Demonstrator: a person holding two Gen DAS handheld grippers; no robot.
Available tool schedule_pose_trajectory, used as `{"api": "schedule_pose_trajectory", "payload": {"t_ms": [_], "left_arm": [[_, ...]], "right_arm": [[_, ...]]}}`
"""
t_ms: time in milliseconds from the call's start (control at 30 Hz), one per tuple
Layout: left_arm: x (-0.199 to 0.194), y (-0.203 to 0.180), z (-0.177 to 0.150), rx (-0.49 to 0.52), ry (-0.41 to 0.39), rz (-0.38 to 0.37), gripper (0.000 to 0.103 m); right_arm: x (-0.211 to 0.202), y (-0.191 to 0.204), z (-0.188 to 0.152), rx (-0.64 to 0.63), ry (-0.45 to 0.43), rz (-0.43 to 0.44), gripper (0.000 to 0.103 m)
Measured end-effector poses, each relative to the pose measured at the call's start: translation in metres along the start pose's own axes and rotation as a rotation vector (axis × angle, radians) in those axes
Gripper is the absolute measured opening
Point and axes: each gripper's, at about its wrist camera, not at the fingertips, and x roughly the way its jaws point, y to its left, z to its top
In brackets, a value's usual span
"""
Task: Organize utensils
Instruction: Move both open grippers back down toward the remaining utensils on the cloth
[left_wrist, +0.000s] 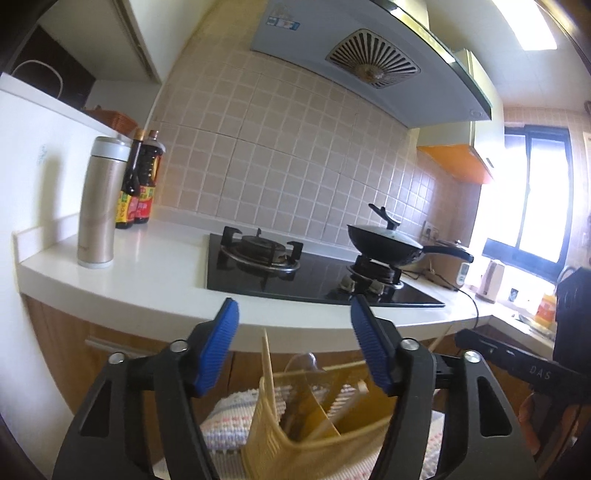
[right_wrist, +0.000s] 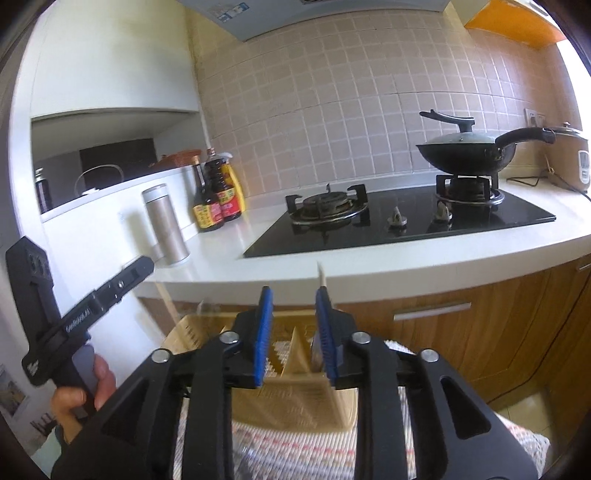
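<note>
1. Utensil caddy (left_wrist: 317, 424), pale yellow slotted plastic with inner dividers, at bottom centre of the left wrist view, on a striped woven mat (left_wrist: 225, 417); same caddy (right_wrist: 295, 398) at lower centre of the right wrist view, below the desk edge.
2. Left hand-held gripper (left_wrist: 294, 343) spread wide, blue pads far apart, nothing between them, poised above the caddy.
3. Right hand-held gripper (right_wrist: 293, 334) set narrower, blue pads parallel with a clear gap, empty; pale chopstick (right_wrist: 322, 275) rising just past the right pad tip, contact impossible to tell.
4. Chopsticks (left_wrist: 266, 363) standing upright in the caddy's left part, another stick (left_wrist: 343, 410) leaning across a compartment to the right; clear spoon-like utensil (left_wrist: 304, 363) blurred between them.
5. Left hand (right_wrist: 79, 391) at lower left of the right wrist view, wrapped round the black handle of the other tool.
6. White desk (left_wrist: 155, 273) across mid frame, carrying a black glass gas hob (left_wrist: 314, 273) with 2 burners.
7. Black wok (left_wrist: 388, 245) with lid on the right burner, handle pointing right.
8. Metal thermos (left_wrist: 99, 203) at left of the desk, 2 dark sauce bottles (left_wrist: 138, 181) just behind it against the tiled wall.
9. Range hood (left_wrist: 369, 62) at upper centre, bright window (left_wrist: 532, 195) at right edge.
10. Rice cooker (right_wrist: 572, 158) at far right of the right wrist view, behind the wok.
</note>
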Motion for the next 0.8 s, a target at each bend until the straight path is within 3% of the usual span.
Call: {"api": "schedule_pose_trajectory", "payload": {"t_ms": [167, 200, 300, 533, 800], "left_arm": [[-0.041, -0.005, 0.006, -0.011, 0.027, -0.007, 0.082], [-0.049, -0.008, 0.006, -0.009, 0.048, -0.003, 0.082], [-0.061, -0.014, 0.004, -0.007, 0.106, 0.009, 0.085], [-0.066, -0.03, -0.03, -0.022, 0.324, 0.033, 0.085], [-0.037, -0.039, -0.094, -0.007, 0.57, 0.081, 0.085]], "right_arm": [[-0.033, 0.01, -0.01, -0.016, 0.053, 0.03, 0.038], [-0.036, 0.011, -0.012, -0.019, 0.067, 0.034, 0.043], [-0.047, 0.018, -0.021, -0.033, 0.145, 0.053, 0.044], [-0.061, 0.025, -0.057, -0.008, 0.376, 0.051, 0.044], [-0.053, 0.023, -0.11, 0.017, 0.692, -0.041, 0.044]]}}
